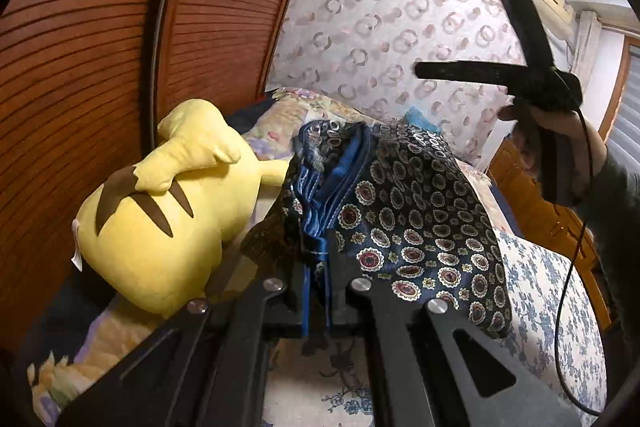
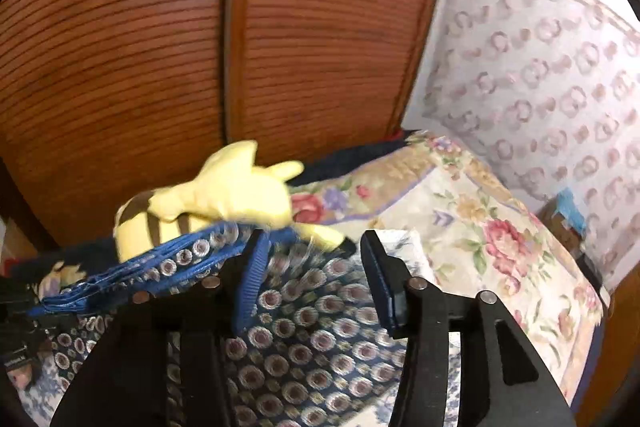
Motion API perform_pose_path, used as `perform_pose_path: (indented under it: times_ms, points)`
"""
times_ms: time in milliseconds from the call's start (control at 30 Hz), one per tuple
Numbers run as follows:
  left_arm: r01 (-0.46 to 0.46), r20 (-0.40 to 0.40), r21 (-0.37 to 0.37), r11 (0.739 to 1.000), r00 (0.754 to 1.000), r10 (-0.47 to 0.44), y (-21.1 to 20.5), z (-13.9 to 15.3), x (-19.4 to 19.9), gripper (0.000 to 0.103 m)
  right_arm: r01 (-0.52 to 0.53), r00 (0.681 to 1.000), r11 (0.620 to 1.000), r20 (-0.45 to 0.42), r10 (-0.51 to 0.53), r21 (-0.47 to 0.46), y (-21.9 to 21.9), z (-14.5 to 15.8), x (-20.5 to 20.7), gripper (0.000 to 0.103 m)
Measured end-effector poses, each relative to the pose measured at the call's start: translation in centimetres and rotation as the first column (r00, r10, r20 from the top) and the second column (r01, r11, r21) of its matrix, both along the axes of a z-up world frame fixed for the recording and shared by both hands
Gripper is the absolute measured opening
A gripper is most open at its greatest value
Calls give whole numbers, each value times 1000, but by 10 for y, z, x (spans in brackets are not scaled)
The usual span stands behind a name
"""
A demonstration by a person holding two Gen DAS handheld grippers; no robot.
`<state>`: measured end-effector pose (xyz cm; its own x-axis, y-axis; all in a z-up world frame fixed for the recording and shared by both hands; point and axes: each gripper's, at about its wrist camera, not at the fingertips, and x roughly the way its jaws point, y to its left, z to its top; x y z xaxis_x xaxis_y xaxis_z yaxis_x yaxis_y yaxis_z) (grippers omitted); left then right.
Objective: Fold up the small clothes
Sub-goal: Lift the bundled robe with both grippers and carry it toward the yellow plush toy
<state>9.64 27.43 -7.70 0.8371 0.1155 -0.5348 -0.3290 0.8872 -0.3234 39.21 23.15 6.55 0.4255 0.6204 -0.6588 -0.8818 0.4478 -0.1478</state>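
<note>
I am working over a bed [image 1: 552,291] spread with a blue-flowered sheet, a floral quilt [image 2: 472,227] heaped at its far end and a yellow plush toy [image 1: 160,219] lying beside my cloth.

The cloth itself, a dark blue patterned garment [image 1: 420,227] with a brighter blue hem, is hanging off my left gripper [image 1: 316,291] and draping down toward the bed; in my right wrist view it is spreading under my right gripper [image 2: 316,291] and partly over the sheet.

I am judging it light, thin and very limp, with a sheen that suggests it is slippery, so it is likely to slide out of a shallow pinch and will not hold a crease by itself. The stitched hem looks like the firmest place to take hold, near a corner, deep between the pads.

My left jaws are pressed together, pinching a bunched fold of the garment along that blue hem. My right jaws are standing spread, nothing pressed between them, though a strip of the blue hem is lying against the left finger [image 2: 256,275].
</note>
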Motion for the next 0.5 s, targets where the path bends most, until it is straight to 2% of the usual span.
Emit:
perform_pose_path:
  times_ms: [67, 133, 267, 400, 500]
  points:
    - [-5, 0, -8, 1000, 1000, 5, 1, -1, 0, 2, 25, 1000, 1000, -12, -25, 9, -13, -4, 5, 51]
    - [-10, -4, -7, 1000, 1000, 10, 1, -1, 0, 2, 24, 998, 1000, -60, -24, -5, -22, -13, 4, 51]
    - [-12, -16, 0, 1000, 1000, 12, 0, -1, 0, 2, 14, 990, 999, -138, -20, -44, -39, -49, -4, 50]
    - [-10, -27, 2, 1000, 1000, 10, 1, -2, 1, 2, -5, 982, 996, -189, -11, -84, -41, -83, -10, 50]
    - [-6, -44, 21, 1000, 999, 7, -1, -2, 1, 2, -23, 978, 996, -209, 4, -86, -33, -97, -16, 51]
